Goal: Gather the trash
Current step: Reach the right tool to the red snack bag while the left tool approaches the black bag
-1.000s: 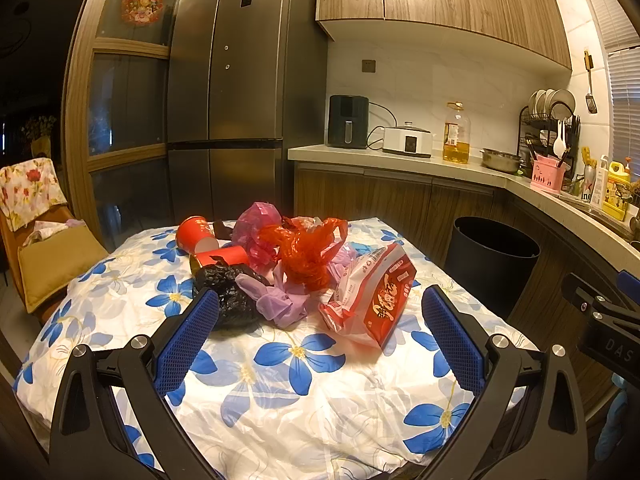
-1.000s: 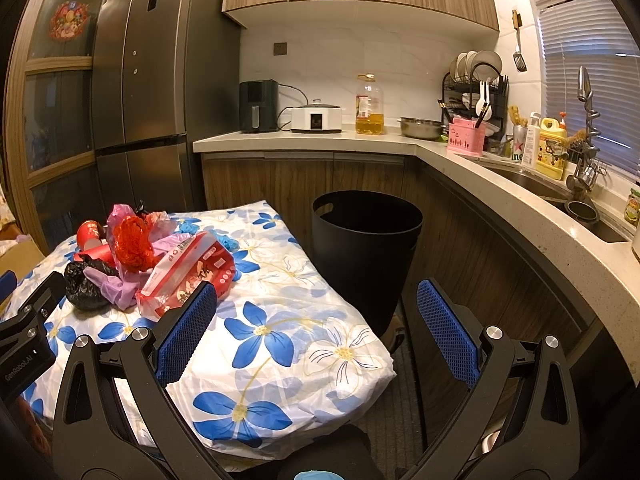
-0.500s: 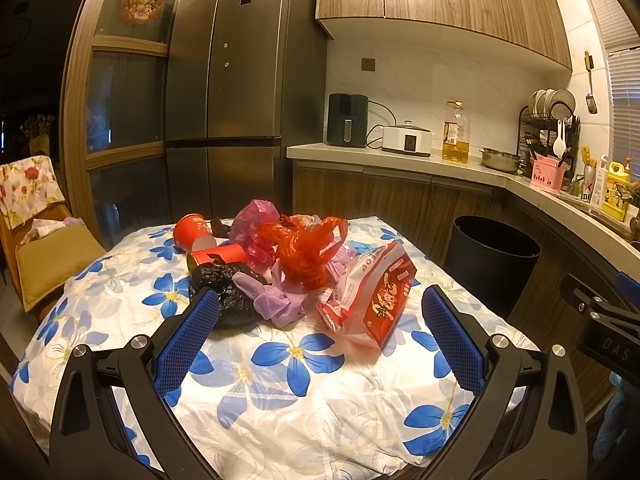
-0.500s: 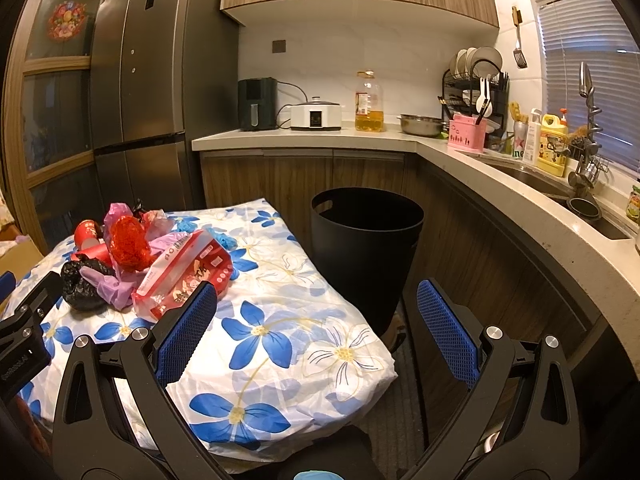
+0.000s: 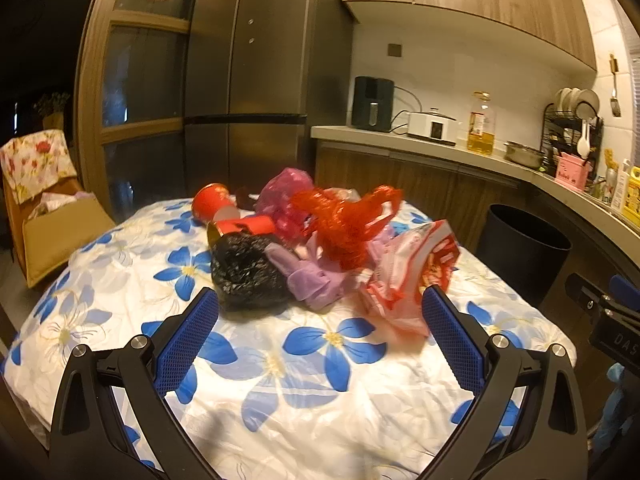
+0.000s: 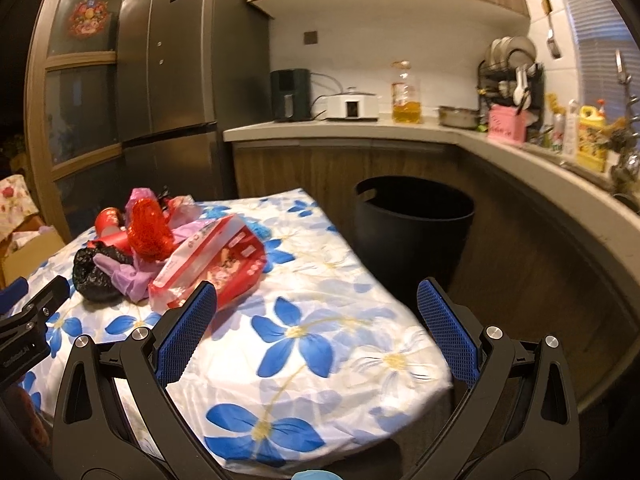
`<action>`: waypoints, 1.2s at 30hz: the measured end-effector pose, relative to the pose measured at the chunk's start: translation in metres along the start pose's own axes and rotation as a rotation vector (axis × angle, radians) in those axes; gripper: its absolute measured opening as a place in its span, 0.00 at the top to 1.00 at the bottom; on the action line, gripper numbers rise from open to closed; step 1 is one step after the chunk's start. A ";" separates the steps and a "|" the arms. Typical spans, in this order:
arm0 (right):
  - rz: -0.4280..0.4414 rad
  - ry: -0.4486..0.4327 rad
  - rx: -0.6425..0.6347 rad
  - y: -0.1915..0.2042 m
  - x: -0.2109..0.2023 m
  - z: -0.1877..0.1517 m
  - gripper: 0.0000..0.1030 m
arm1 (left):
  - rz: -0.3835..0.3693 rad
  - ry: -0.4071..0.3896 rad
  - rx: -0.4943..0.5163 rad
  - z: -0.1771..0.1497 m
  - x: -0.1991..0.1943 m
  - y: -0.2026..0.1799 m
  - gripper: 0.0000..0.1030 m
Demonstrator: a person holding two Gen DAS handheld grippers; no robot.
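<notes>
Both hand-held grippers closer to trash pile [image 5: 320, 248] vs 1 s ago, jaws spread, empty; snack bag [image 6: 212, 264] at 11 o'clock of right hand-held gripper [image 6: 316, 332]; left hand-held gripper [image 5: 320, 336] nearing pile; approach underway, nothing collected.

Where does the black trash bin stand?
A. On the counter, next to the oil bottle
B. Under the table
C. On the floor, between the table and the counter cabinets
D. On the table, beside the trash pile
C: the black trash bin stands on the floor, past the edge of the table and in front of the wooden counter cabinets.
</notes>
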State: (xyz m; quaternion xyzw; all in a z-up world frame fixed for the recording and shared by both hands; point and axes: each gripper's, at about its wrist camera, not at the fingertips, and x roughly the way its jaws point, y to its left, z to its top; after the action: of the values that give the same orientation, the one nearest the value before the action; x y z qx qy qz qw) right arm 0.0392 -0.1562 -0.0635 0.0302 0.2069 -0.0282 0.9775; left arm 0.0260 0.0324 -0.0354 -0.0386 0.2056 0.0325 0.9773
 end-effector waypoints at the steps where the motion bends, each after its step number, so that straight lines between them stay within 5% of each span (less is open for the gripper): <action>1: 0.011 0.002 0.001 0.002 0.005 -0.001 0.04 | 0.006 0.000 -0.004 -0.001 0.003 0.003 0.05; 11: 0.178 0.028 0.020 0.037 0.062 -0.015 0.16 | 0.076 -0.020 -0.037 -0.008 0.025 0.026 0.05; 16: 0.291 0.056 -0.041 0.068 0.073 -0.035 0.16 | 0.111 -0.028 -0.056 -0.009 0.030 0.038 0.05; 19: 0.284 0.052 -0.110 0.087 0.079 -0.042 0.17 | 0.128 -0.035 -0.071 -0.008 0.031 0.047 0.05; 25: 0.269 0.072 -0.190 0.110 0.098 -0.051 0.42 | 0.133 -0.030 -0.087 -0.009 0.038 0.053 0.05; 32: 0.271 0.115 -0.210 0.111 0.115 -0.057 0.94 | 0.122 -0.013 -0.099 -0.009 0.049 0.057 0.05; 36: 0.285 0.104 -0.208 0.103 0.112 -0.058 0.98 | 0.123 -0.006 -0.116 -0.008 0.054 0.060 0.05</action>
State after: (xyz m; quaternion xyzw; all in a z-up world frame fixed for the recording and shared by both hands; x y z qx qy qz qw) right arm 0.1248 -0.0542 -0.1571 -0.0404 0.2525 0.1338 0.9575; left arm 0.0674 0.0939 -0.0680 -0.0822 0.2026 0.1046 0.9702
